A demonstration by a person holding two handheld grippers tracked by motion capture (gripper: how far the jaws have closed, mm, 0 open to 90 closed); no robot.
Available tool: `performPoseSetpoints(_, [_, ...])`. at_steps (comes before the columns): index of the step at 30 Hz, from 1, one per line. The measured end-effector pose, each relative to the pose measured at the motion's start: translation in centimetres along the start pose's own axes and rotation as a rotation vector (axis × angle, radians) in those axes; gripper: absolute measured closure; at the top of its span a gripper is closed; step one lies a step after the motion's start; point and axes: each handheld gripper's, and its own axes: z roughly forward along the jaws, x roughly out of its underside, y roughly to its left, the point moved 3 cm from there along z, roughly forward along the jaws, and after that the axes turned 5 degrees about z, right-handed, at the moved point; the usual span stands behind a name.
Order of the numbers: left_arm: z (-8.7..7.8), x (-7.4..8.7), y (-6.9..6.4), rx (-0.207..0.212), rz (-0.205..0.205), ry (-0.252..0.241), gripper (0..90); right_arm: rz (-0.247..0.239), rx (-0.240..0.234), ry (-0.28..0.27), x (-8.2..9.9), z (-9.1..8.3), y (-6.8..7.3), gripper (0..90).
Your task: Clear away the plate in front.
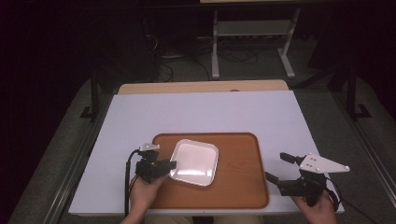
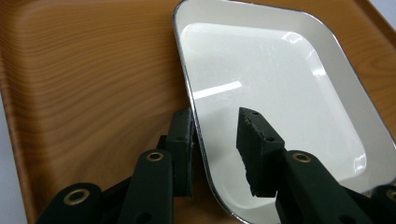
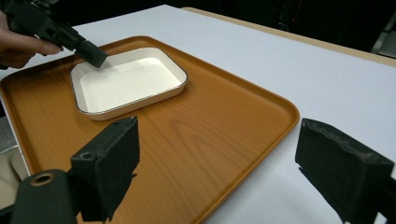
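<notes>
A white-topped counter seen from above carries one wooden-look orange tray. On the tray's left half lies one white square dish with a thin dark rim, and nothing in it.

Two tongs are in view, one in each of the person's hands. The left tongs reach over the dish's near left edge. In the left gripper view their jaws straddle that rim, one outside and one inside, with a visible gap, so they are released rather than grasping. The right tongs hover beside the tray's right edge, jaws spread wide.

The person's forearms are cut off at the bottom. The room behind is dark and hard to make out.
</notes>
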Motion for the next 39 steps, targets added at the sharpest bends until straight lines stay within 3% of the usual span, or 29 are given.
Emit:
performPoseSetpoints(22, [0.1, 1.3, -1.8, 0.049, 0.038, 0.006, 65.9, -0.001, -0.001, 0.006, 0.0, 0.1, -0.1, 13.0])
performPoseSetpoints(39, [0.0, 1.5, -2.1, 0.043, 0.065, 0.000, 67.9, -0.001, 0.001, 0.008, 0.0, 0.1, -0.1, 13.0])
